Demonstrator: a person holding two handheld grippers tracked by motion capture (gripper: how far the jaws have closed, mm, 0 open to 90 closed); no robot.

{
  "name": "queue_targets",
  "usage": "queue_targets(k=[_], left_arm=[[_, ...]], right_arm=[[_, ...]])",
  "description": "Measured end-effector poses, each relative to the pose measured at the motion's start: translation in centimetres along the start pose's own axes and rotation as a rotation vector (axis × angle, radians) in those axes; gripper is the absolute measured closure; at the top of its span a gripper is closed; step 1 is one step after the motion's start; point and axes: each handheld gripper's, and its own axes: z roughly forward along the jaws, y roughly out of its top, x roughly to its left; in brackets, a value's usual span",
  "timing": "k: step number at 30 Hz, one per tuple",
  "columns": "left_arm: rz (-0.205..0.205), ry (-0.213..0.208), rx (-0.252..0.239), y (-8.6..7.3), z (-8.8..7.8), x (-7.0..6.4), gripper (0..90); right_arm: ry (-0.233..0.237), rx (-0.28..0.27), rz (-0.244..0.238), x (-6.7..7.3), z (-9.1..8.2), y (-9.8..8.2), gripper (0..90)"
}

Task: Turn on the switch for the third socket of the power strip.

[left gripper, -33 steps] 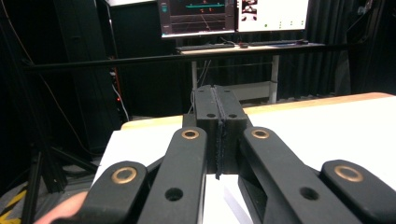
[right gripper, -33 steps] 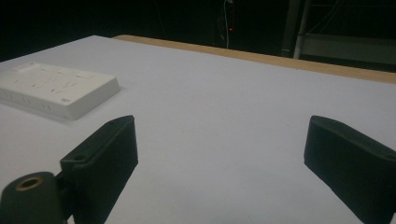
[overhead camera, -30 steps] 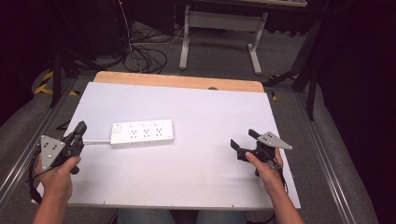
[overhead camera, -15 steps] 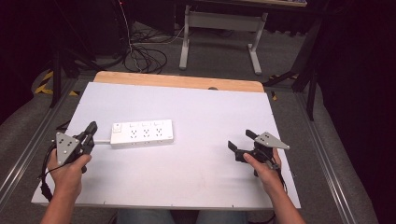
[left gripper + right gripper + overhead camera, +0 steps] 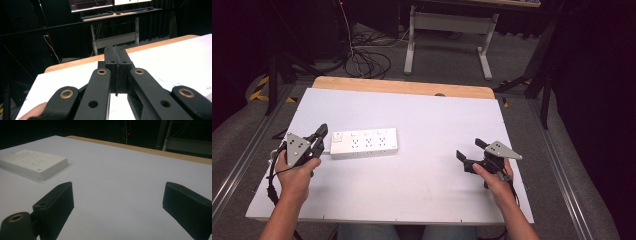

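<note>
A white power strip (image 5: 364, 143) lies flat on the white table (image 5: 427, 115), left of centre. My left gripper (image 5: 321, 134) sits just off the strip's left end, its tips close to it. In the left gripper view its jaws (image 5: 117, 57) are pressed together and I see nothing between them. My right gripper (image 5: 468, 149) rests low over the table at the right, well apart from the strip. Its pads (image 5: 60, 197) stand wide open over bare table, with the strip (image 5: 32, 163) farther off at the left.
A wooden strip (image 5: 402, 87) runs along the table's far edge. Beyond it, black cables (image 5: 362, 60) lie on the floor next to a grey desk frame (image 5: 447, 30). Metal rails flank the table on both sides.
My left gripper has moved right and forward, up to the power strip's left end. The right gripper has barely shifted.
</note>
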Motion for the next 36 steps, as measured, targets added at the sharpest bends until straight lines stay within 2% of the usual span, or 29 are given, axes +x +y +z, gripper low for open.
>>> queue_targets(k=[13, 19, 36], left_arm=[[0.022, -0.032, 0.018, 1.0, 1.2, -1.0, 89.7], [0.01, -0.052, 0.03, 1.4, 2.2, -1.8, 89.7], [0.034, -0.105, 0.077, 2.0, 4.6, -4.1, 89.7]], right_arm=[[-0.001, -0.006, 0.009, -0.1, 0.1, 0.1, 10.5], [0.001, -0.01, 0.014, -0.1, 0.1, 0.1, 10.6], [0.006, -0.01, 0.015, 0.0, 0.3, 0.3, 10.7]])
